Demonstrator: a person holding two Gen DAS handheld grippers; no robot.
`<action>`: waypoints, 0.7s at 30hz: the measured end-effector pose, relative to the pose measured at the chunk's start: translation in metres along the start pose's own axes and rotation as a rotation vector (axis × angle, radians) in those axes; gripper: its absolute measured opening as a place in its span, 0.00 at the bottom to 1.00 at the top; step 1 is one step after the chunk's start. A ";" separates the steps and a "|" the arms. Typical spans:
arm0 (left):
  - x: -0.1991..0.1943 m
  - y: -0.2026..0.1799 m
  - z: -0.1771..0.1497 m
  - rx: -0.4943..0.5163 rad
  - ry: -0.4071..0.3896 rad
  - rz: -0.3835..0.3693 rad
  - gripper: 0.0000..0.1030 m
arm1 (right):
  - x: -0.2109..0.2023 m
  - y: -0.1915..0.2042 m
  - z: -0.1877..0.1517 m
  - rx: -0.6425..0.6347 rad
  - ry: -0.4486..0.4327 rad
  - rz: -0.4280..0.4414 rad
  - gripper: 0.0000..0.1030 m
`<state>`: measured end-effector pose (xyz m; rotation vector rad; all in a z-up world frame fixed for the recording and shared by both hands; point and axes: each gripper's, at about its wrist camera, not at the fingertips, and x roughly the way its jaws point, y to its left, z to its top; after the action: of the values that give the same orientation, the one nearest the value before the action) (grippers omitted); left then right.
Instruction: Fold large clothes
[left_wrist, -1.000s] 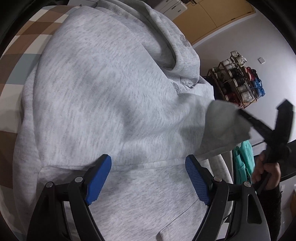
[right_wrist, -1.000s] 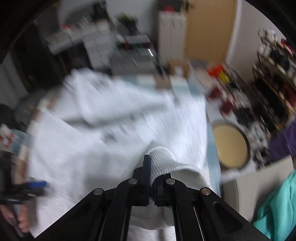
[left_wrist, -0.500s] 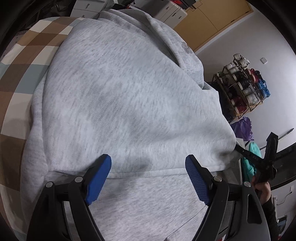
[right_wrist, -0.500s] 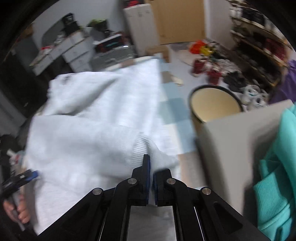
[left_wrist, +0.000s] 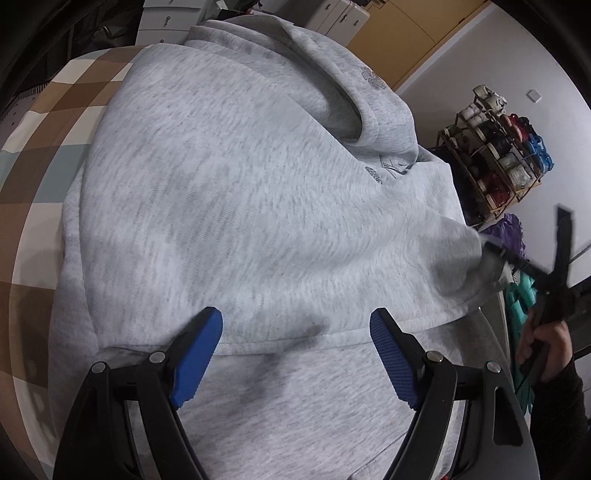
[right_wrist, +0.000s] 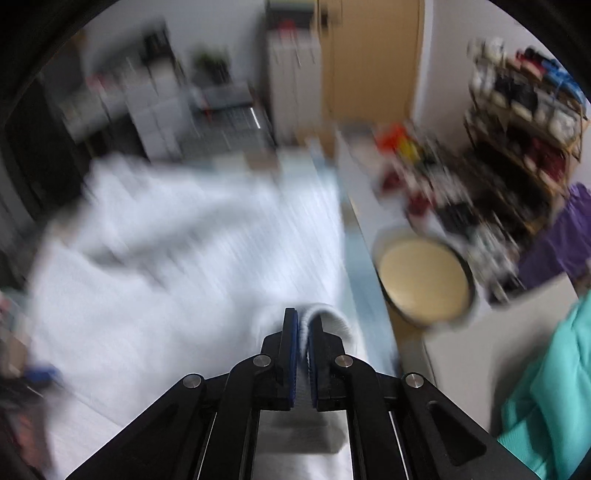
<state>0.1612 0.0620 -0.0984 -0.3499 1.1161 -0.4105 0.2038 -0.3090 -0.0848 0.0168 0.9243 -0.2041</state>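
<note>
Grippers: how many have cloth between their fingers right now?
1. The right gripper pinches the ribbed cuff of the grey hoodie. The left gripper hangs open over it.

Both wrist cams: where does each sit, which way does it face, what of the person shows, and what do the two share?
Left wrist: on the open left gripper, angled down at the grey hoodie; the right gripper and the hand show.
Right wrist: on the right gripper, angled down, blurred; its nearly closed jaws have just been opening around the cuff.
Shared: hoodie, shoe rack.
</note>
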 end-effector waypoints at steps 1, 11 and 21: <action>0.000 0.000 0.001 -0.008 0.001 0.004 0.76 | 0.014 -0.001 -0.006 -0.017 0.066 -0.033 0.09; -0.036 -0.003 0.016 0.047 -0.140 -0.027 0.76 | -0.056 -0.004 0.005 0.014 -0.130 -0.013 0.48; 0.003 0.038 0.027 -0.073 -0.060 0.003 0.76 | 0.028 0.121 -0.004 -0.280 0.095 0.080 0.61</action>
<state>0.1919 0.0954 -0.1075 -0.4218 1.0747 -0.3552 0.2388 -0.1948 -0.1184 -0.1969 1.0381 0.0021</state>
